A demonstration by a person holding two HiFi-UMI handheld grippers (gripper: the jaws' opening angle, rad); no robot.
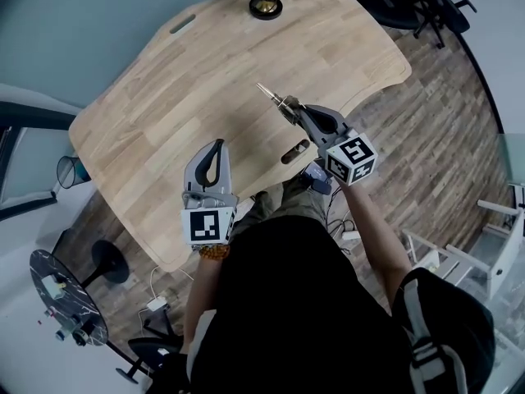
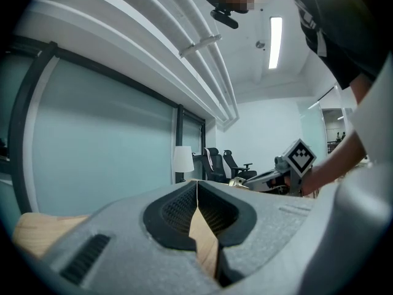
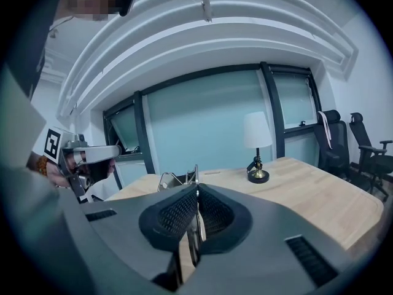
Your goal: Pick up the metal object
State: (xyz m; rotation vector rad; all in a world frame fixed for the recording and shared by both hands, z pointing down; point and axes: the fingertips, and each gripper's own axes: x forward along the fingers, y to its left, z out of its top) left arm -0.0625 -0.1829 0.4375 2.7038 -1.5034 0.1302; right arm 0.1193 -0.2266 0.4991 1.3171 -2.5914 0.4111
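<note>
Handling the Metal Object: Grip and Visibility Notes

**Head view.** The right claw [image 1: 285, 105] is clamped on the metal object [image 1: 271, 94]. The object projects from the claw tips above the counter [image 1: 164, 97] and appears clear of its surface. It looks thin and wiry, so judge it light, fairly stiff, liable to bend at the wire, and slippery on its smooth faces. The left claw [image 1: 217, 146] is closed and carries nothing. It sits nearer the counter's front edge. A lamp [image 1: 266, 5] stands at the far edge, well apart.

**Left gripper view.** The pads [image 2: 178, 211] meet at the tips, and only wood shows through the gap below them. The right claw appears at far right. Its load is too small to make out here.

**Right gripper view.** The pads [image 3: 175, 217] grip a flat metal strip, and wire loops rise just beyond the tips. The flat strip is the better hold, since the loops would probably spring or slip. The object's lower end is hidden between the pads, so its full shape cannot be determined.
</note>
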